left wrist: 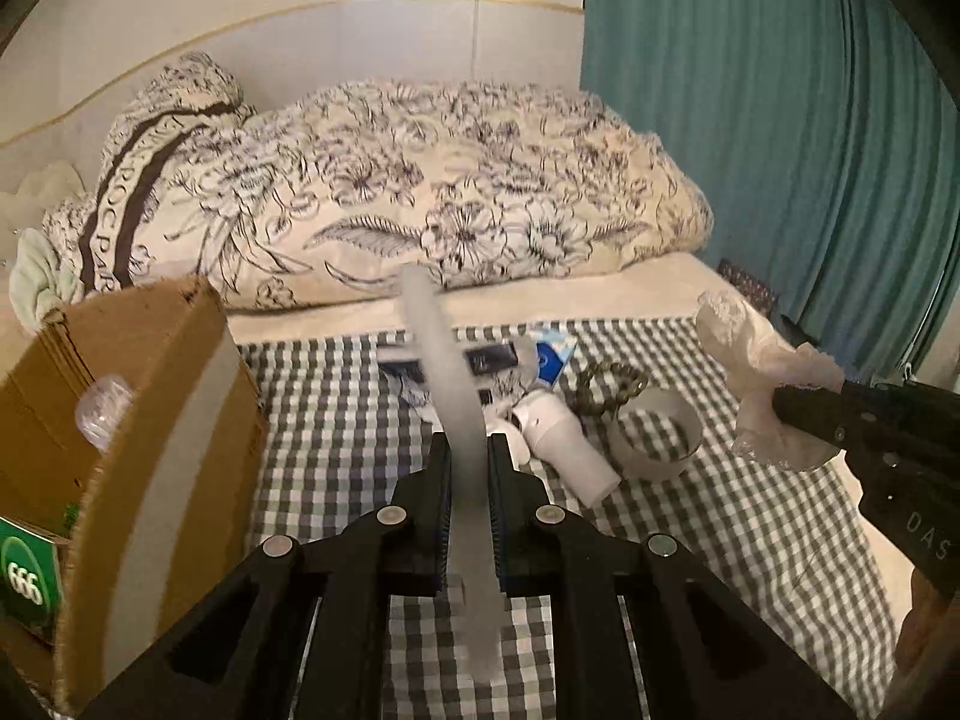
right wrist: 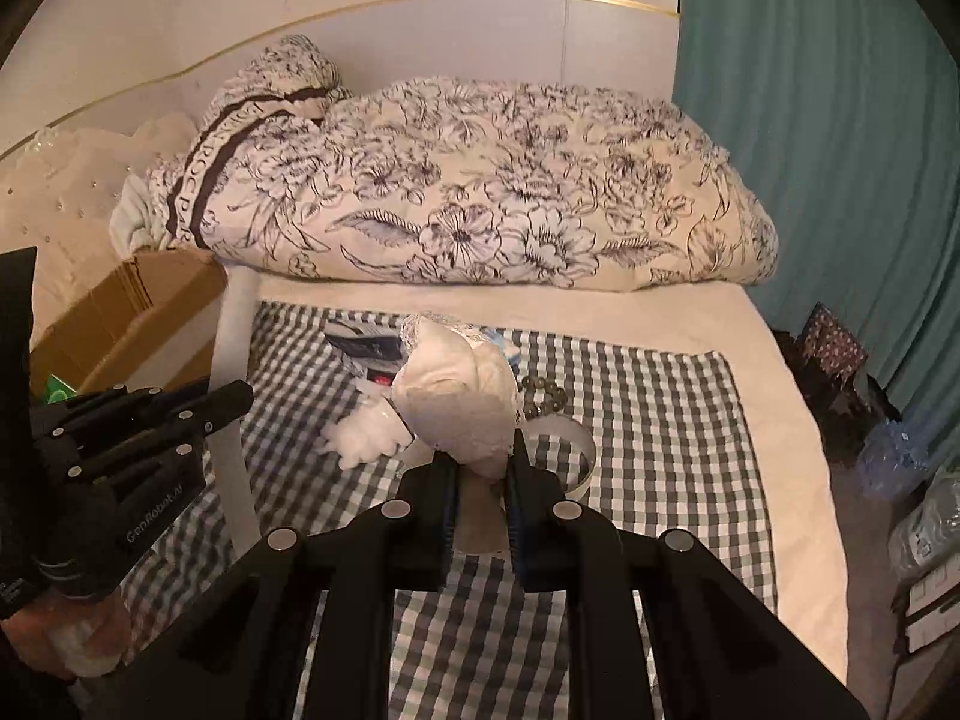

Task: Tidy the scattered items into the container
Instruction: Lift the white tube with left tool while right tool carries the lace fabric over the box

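Clearly both grippers are loaded above the checked cloth point(left wrist: 690, 540). The left gripper point(left wrist: 469, 462) is clamped on a pale strip point(left wrist: 447, 384), a long translucent piece that runs up between the jaws and sticks out past them toward the quilt point(left wrist: 420, 198). The right gripper point(right wrist: 483, 462) pinches a lacy white bundle point(right wrist: 462, 396) (soft, crumpled, its make unclear), which bulges above the jaws. Left of both stands the cardboard box point(left wrist: 150, 420), open, with a clear plastic item and a green pack showing inside. Left lying on the cloth are a white tube point(left wrist: 564, 438), a ring of tape point(left wrist: 660, 432), a string of beads point(left wrist: 606, 384) touching the ring's far rim, some blue-and-white packets point(left wrist: 492, 360) farther back, and a white fluffy wad point(right wrist: 366, 438).
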